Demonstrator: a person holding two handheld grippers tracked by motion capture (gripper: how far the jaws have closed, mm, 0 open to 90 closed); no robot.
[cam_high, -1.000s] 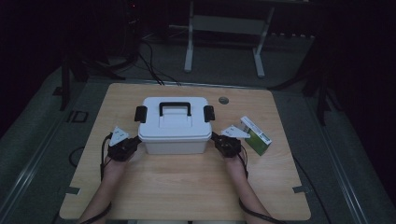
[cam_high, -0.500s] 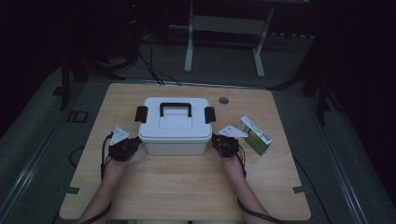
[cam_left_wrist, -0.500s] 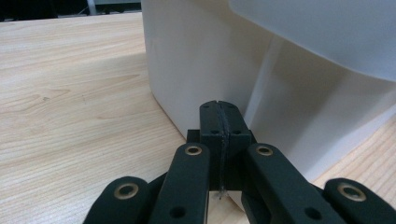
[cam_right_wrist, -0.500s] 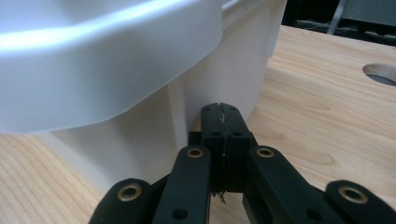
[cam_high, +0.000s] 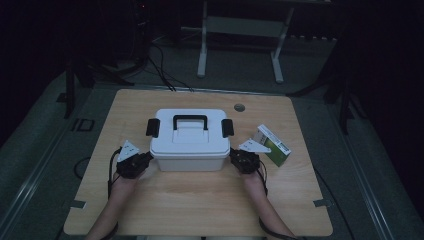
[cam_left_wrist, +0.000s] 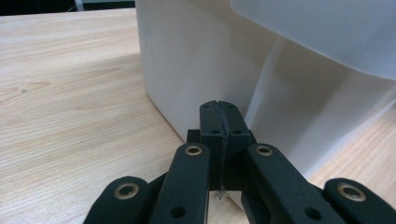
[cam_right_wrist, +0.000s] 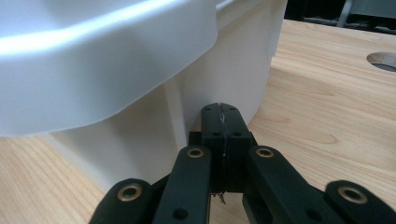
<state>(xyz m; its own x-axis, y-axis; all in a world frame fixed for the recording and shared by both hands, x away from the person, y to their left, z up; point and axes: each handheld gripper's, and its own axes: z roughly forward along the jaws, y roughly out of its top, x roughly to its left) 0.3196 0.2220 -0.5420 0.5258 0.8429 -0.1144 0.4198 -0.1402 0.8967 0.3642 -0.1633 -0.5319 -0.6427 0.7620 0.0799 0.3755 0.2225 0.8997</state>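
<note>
A white lidded box (cam_high: 189, 141) with a black handle sits mid-table (cam_high: 200, 200). The left gripper (cam_high: 145, 159) and right gripper (cam_high: 234, 157) press against its two ends, each with jaws fully closed on nothing. A green carton (cam_high: 271, 145) lies just beyond the right gripper.

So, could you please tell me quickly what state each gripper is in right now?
Left gripper: closed, holding nothing, tips at the white plastic storage box.
Right gripper: closed, holding nothing, at the box's other end.
</note>
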